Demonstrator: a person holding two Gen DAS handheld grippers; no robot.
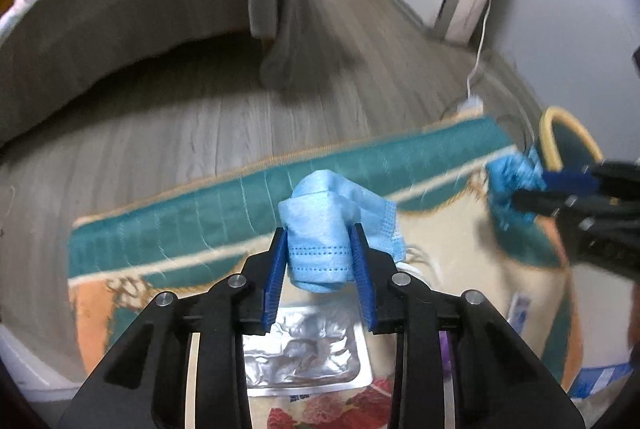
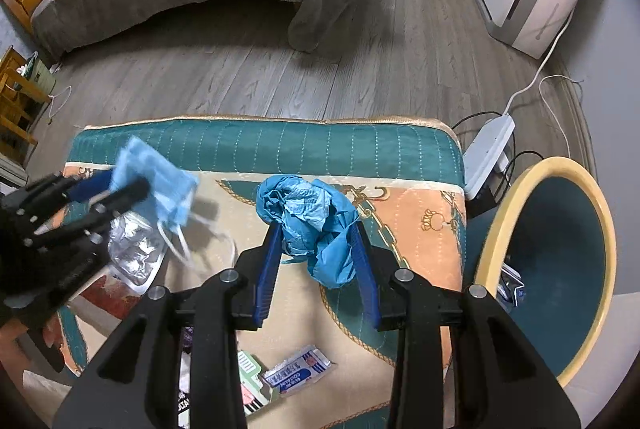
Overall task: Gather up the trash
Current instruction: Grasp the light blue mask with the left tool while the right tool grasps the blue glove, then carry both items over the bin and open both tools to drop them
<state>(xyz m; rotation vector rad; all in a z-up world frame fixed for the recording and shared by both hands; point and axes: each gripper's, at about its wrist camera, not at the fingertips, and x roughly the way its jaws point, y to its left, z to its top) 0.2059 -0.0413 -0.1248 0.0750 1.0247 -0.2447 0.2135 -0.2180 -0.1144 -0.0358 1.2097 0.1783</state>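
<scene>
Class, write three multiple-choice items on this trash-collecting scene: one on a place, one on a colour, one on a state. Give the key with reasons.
1. Where is the bin?
A) right of the cushion
B) on the bed
C) left of the cushion

2. What colour is the face mask?
A) white
B) light blue
C) black

3. The right hand-held gripper is:
A) empty
B) closed on a crumpled blue glove
C) holding the foil tray

Key: A, it stands past the cushion's right edge; B, pale blue fabric; B, both pads press the glove.
</scene>
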